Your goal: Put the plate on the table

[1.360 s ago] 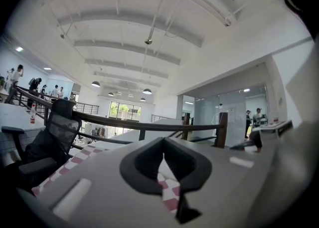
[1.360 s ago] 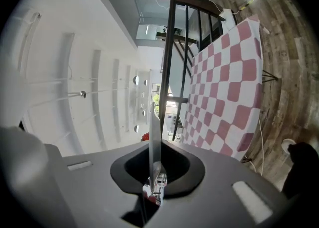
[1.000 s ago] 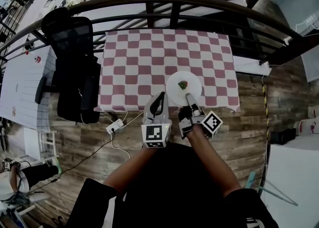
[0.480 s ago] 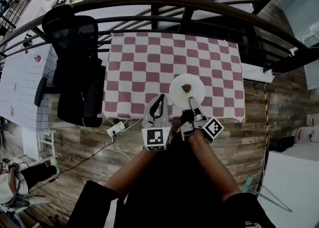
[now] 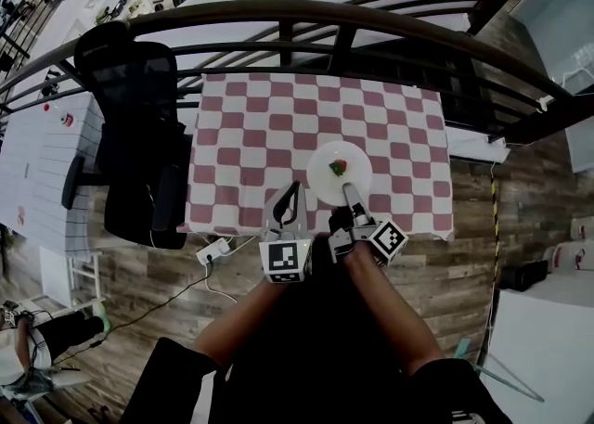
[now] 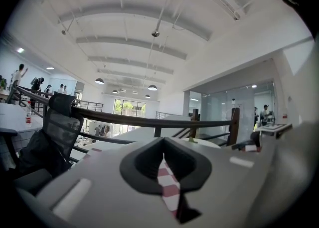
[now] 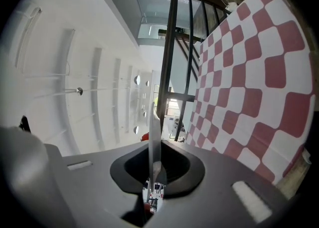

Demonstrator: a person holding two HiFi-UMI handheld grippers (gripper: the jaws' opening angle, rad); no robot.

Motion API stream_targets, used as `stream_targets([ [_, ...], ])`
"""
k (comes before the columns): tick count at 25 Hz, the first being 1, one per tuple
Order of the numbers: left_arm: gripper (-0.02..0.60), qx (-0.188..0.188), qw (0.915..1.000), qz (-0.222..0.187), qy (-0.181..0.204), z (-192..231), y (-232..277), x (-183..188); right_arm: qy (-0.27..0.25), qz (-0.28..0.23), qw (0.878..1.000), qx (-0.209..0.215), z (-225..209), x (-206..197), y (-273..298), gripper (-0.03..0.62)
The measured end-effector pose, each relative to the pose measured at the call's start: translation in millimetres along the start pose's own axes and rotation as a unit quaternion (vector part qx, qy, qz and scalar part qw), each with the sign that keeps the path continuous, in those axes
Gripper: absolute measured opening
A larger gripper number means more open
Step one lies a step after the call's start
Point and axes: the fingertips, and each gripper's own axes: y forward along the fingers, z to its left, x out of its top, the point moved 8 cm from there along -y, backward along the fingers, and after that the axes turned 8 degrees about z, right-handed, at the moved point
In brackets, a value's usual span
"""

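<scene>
A white plate (image 5: 339, 173) with a small red and green bit of food on it is over the near right part of the red-and-white checked table (image 5: 251, 134). My right gripper (image 5: 347, 189) is shut on the plate's near rim. In the right gripper view the plate (image 7: 154, 132) shows edge-on, pinched between the jaws of that gripper (image 7: 154, 174), with the checked cloth (image 7: 259, 72) to the right. Whether the plate rests on the cloth I cannot tell. My left gripper (image 5: 294, 187) hangs over the table's front edge left of the plate, shut and empty; the left gripper (image 6: 168, 192) shows only a slit of cloth between its jaws.
A black office chair (image 5: 137, 125) stands against the table's left side. A dark curved railing (image 5: 325, 12) runs behind the table. A white power strip (image 5: 213, 250) with cables lies on the wooden floor by the front left corner. A white desk (image 5: 37, 162) is further left.
Both grippers and the plate have moved forward, so the plate lies farther in from the table's front edge. The right gripper's hold on the rim is unchanged.
</scene>
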Motion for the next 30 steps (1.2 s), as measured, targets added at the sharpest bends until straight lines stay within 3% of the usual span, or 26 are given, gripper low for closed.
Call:
stream_targets([
  [7,0.008,-0.006,0.9998,0.005,0.016,-4,34,3,0.017,-0.003,1.000,-0.008,-24,23,19,0.020],
  [11,0.008,-0.007,0.9998,0.008,0.017,-6,52,8,0.000,0.006,1.000,-0.006,-37,32,32,0.021],
  [16,0.008,-0.003,0.9996,0.017,0.020,-2,78,9,0.031,0.014,0.999,-0.007,-61,43,51,0.020],
  [19,0.008,0.000,0.9994,0.026,0.021,2,93,12,0.007,0.039,0.999,-0.013,-72,52,61,0.020],
  [24,0.008,0.006,0.9990,0.035,0.027,2,118,8,-0.051,0.057,0.997,0.020,-88,70,80,0.021],
  [30,0.008,0.019,0.9978,0.052,0.037,6,141,10,-0.034,0.061,0.998,-0.005,-117,87,100,0.020],
])
